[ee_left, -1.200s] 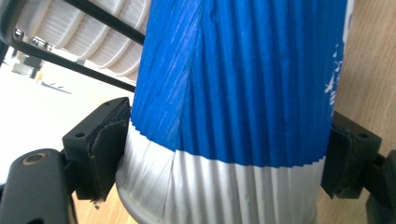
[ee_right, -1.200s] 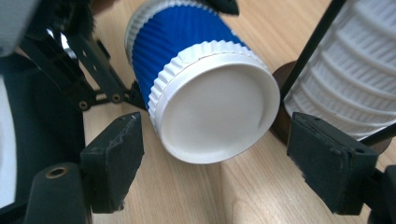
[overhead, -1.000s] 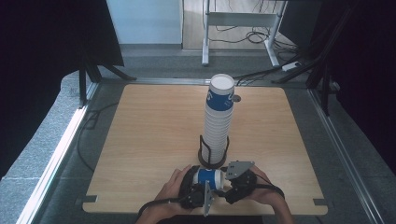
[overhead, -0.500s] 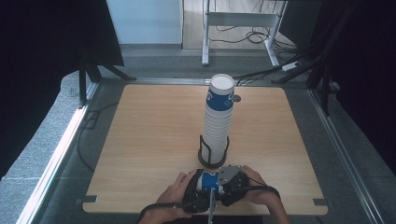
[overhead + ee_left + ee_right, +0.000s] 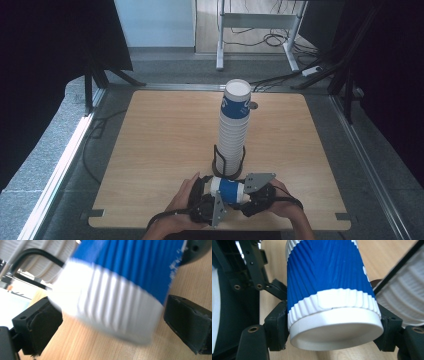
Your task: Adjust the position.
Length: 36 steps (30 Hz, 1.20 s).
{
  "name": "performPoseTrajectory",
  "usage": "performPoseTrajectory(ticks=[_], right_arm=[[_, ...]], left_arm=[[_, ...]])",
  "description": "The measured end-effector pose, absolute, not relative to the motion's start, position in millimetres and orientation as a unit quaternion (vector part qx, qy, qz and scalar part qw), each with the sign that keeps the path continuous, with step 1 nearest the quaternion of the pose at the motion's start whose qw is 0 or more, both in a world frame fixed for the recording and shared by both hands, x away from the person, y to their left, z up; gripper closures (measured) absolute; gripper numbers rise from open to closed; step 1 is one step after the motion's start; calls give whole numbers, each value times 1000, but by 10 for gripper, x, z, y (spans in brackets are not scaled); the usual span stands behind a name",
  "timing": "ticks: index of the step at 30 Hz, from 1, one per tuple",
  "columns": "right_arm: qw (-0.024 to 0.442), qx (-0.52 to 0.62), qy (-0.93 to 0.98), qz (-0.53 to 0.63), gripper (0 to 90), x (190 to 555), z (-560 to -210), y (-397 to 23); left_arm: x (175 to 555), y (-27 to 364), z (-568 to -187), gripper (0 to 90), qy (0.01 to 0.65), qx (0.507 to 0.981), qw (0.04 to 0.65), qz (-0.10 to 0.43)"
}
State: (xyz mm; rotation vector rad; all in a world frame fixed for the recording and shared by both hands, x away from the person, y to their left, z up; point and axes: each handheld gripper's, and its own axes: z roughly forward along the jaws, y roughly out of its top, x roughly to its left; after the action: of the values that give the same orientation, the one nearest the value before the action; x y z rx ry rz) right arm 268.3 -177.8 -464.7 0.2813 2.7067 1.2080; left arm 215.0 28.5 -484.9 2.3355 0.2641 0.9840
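A blue-and-white ribbed paper cup (image 5: 229, 190) lies on its side between both grippers, near the table's front edge. My right gripper (image 5: 245, 194) has just been closing. In the right gripper view its jaws (image 5: 333, 326) press on both sides of the cup (image 5: 324, 277) at the white band by its rim. My left gripper (image 5: 212, 196) has just been opening. In the left gripper view its jaws (image 5: 113, 325) stand wide, with a gap on either side of the cup's (image 5: 107, 307) white end. A tall stack of cups (image 5: 234, 130) stands in a black wire holder (image 5: 228, 167) just behind.
The wooden table (image 5: 165, 130) has dark floor on all sides. A person's hands (image 5: 182, 197) come in over the front edge. The stack (image 5: 402, 297) is close to the held cup. Metal table legs (image 5: 220, 40) and cables lie beyond the far edge.
The cup and both hands have stayed near the front edge, shifting only slightly. The two grippers sit tighter around the cup than a second ago.
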Motion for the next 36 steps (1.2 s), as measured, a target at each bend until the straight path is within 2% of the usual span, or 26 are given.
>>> performPoseTrajectory(ticks=[8, 26, 36], right_arm=[[86, 121, 867, 476, 280, 2720, -4558, -1938], [101, 143, 836, 520, 282, 2747, -4569, -1993], [105, 160, 803, 565, 282, 2766, -4605, -2009]], left_arm=[[2231, 434, -4777, 23, 134, 873, 344, 320], [2378, 651, -4729, 61, 201, 851, 426, 230], [2476, 810, -4678, 71, 252, 821, 485, 162]])
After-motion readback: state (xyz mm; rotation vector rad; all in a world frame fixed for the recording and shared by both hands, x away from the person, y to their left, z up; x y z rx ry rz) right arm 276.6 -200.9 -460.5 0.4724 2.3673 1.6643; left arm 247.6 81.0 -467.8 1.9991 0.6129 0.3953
